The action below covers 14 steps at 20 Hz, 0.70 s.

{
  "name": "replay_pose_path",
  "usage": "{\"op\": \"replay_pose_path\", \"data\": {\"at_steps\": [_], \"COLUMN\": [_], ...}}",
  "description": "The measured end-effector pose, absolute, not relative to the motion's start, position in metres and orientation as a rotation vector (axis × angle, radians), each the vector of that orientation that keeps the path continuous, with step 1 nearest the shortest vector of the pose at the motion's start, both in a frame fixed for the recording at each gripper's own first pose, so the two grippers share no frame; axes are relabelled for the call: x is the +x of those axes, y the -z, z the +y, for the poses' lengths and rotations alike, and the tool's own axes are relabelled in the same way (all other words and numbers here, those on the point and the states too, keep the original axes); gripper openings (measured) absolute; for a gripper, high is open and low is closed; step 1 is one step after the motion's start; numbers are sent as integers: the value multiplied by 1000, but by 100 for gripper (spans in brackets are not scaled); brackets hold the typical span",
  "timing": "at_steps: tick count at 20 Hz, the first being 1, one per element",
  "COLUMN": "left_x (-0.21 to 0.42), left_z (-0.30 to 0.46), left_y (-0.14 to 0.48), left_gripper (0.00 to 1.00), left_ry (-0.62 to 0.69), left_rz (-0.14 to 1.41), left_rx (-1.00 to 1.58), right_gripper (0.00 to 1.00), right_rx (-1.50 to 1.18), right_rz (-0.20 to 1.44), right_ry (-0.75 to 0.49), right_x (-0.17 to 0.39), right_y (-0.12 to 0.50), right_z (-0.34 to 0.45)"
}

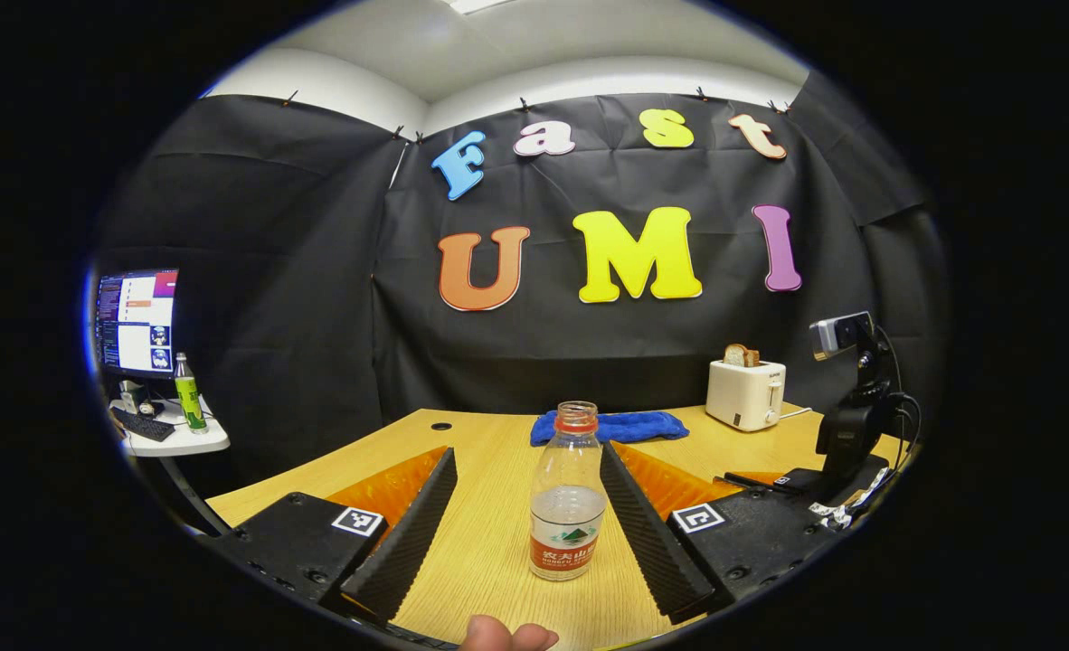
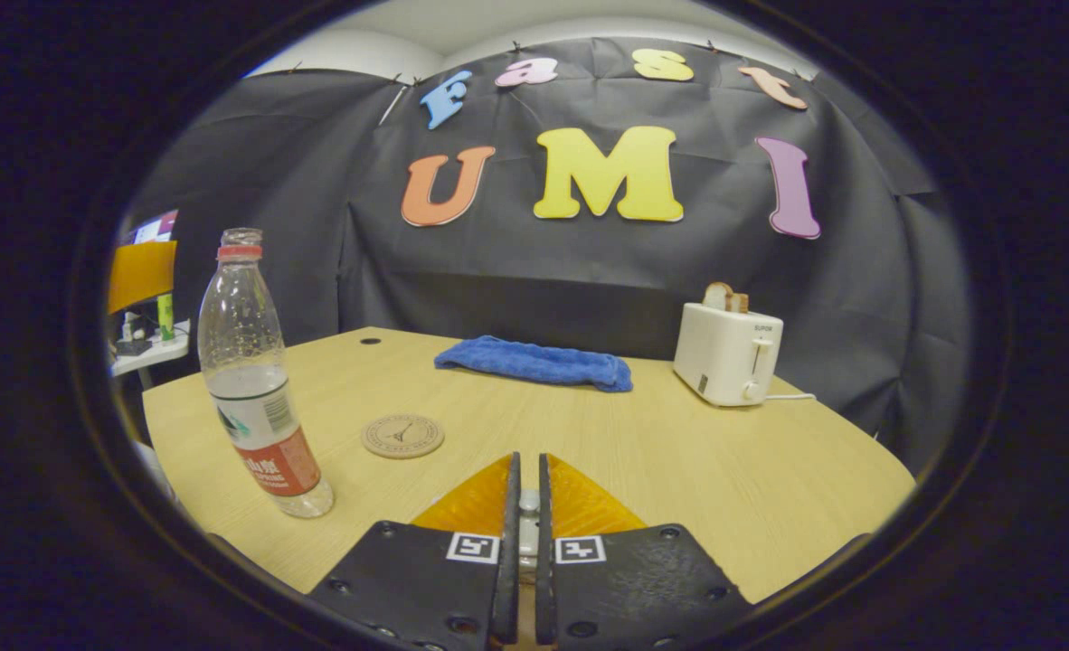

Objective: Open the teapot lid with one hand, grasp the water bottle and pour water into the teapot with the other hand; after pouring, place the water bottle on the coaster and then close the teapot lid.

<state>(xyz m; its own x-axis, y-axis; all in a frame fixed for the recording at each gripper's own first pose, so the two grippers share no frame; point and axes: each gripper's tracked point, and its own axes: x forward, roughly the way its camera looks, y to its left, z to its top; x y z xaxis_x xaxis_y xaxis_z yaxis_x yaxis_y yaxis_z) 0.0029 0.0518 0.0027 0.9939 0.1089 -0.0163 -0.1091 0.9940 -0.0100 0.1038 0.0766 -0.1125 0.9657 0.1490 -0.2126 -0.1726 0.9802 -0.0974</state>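
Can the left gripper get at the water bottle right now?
Probably yes: the water bottle stands upright on the table between the open left gripper fingers, with nothing blocking.

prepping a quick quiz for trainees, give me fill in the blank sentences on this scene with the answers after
1. The water bottle stands between the open left tongs with its cap ____.
2. The right tongs are nearly ____, with a small pale thing between them.
3. The round coaster lies on the table with ____ on it.
4. A slice of ____ sticks out of the toaster.

Missing words: off; shut; nothing; bread
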Motion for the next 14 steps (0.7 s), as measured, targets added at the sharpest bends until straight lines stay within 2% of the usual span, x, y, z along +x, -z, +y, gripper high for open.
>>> {"op": "replay_pose_path", "data": {"at_steps": [1,2,8,14], "left_x": [3,3,3,-3], "left_z": [52,50,47,30], "left_y": [-4,-3,5,41], "left_gripper": [100,100,100,100], "left_ry": [-110,-103,-95,-35], "left_rz": [15,17,39,125], "left_rx": [-16,-23,-40,-14], "right_gripper": [8,1,0,0], "right_rx": [-104,-102,-89,-55], "right_rz": [216,211,213,170], "right_ry": [-177,-179,-206,-228], "right_x": [97,103,103,94], "right_y": [114,114,110,87], "right_z": [78,80,81,77]}}
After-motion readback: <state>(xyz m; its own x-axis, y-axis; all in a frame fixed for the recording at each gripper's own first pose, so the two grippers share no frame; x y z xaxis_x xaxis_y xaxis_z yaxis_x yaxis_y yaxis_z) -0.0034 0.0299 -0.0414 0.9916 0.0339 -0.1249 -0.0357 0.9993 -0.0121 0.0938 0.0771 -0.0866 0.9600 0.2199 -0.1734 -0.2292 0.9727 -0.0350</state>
